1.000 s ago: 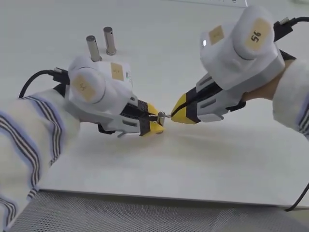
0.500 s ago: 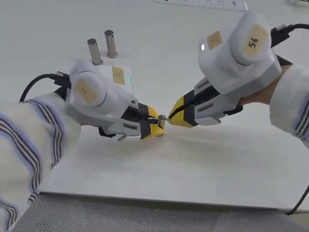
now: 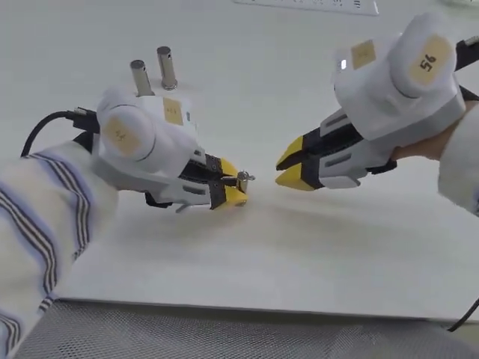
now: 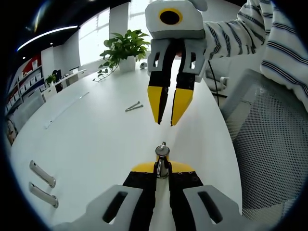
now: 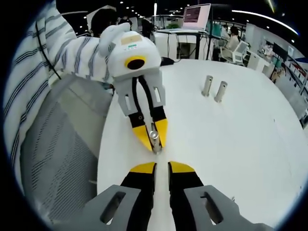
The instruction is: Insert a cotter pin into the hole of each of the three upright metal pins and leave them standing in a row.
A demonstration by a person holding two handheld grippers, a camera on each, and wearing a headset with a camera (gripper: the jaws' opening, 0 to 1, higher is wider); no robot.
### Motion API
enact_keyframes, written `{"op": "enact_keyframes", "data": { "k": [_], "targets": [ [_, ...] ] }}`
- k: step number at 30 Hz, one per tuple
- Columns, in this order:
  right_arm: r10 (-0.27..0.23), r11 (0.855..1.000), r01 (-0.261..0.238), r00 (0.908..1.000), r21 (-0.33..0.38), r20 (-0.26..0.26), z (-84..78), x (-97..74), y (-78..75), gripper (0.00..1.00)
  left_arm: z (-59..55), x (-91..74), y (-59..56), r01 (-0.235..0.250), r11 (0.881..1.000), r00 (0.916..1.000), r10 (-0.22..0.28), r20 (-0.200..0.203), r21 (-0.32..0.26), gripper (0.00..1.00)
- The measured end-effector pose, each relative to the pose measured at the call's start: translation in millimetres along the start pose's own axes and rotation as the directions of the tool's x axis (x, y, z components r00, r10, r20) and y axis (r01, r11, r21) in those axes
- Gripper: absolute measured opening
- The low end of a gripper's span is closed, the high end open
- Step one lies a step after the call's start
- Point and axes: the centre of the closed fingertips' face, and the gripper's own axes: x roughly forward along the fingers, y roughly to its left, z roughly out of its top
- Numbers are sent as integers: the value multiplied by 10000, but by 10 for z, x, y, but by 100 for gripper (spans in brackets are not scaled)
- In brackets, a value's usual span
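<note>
My left gripper [image 3: 236,187] is shut on a short metal pin [image 3: 242,179], held just above the white table. A thin cotter pin [image 3: 250,177] sticks out through its head. In the left gripper view the metal pin [image 4: 162,159] sits between my left gripper's [image 4: 162,169] yellow tips. My right gripper [image 3: 288,170] hangs a short way to the right, facing it, slightly open with nothing between its tips. The right gripper [image 4: 166,118] enters the left gripper view from above. Two more metal pins [image 3: 140,77] [image 3: 166,67] stand upright side by side at the back left.
A loose cotter pin [image 4: 134,106] lies on the table [image 3: 314,254] beyond the right gripper. A white power strip [image 3: 307,4] runs along the far edge. A grey mesh surface [image 3: 224,336] lies below the table's near edge. A potted plant [image 4: 126,45] stands at the table's end.
My right gripper has pulled back to the right, away from the held metal pin, leaving a gap. My left gripper still holds the pin and has shifted slightly left.
</note>
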Motion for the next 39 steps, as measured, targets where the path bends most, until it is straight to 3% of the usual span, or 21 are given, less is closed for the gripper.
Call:
{"op": "enact_keyframes", "data": {
  "k": [5,10,12,19,24,28,31,34,37,39],
  "targets": [
    [-282,9996,281,9996,75,92,-36,-80,-2,15,-7,-42,147,-226,9997,9996,227,-149,96,7],
    [-553,9982,543,9978,269,363,21,-178,40,17,-11,-91,296,-215,9998,9998,215,-23,-16,7],
    [-652,9975,636,9966,322,511,44,-206,61,18,-38,-100,355,-252,9997,9996,253,-160,58,7],
    [-1168,9912,1085,9865,763,1143,77,-281,119,28,-82,-131,498,-296,9994,9987,304,-421,184,7],
    [-1356,9862,1202,9809,1138,1392,28,-320,204,33,-98,-135,559,-280,9993,9983,292,-504,254,7],
    [-1662,9755,1331,9676,1751,1902,-1,-357,262,44,-114,-130,593,-272,9992,9980,287,-556,280,7],
    [-1764,9669,1355,9672,2161,1829,-115,-378,328,45,-130,-134,603,-158,9995,9980,175,-603,275,7],
    [-1933,9572,1403,9609,2533,1981,-193,-407,372,46,-129,-135,614,-118,9997,9983,130,-561,233,7],
    [-2174,9419,1465,9519,3022,2161,-257,-428,406,54,-128,-133,611,-45,9996,9986,59,-534,261,7],
    [-2290,9371,1597,9524,3103,2014,-339,-432,438,60,-131,-137,614,-10,9997,9986,23,-524,242,7]
  ]
}}
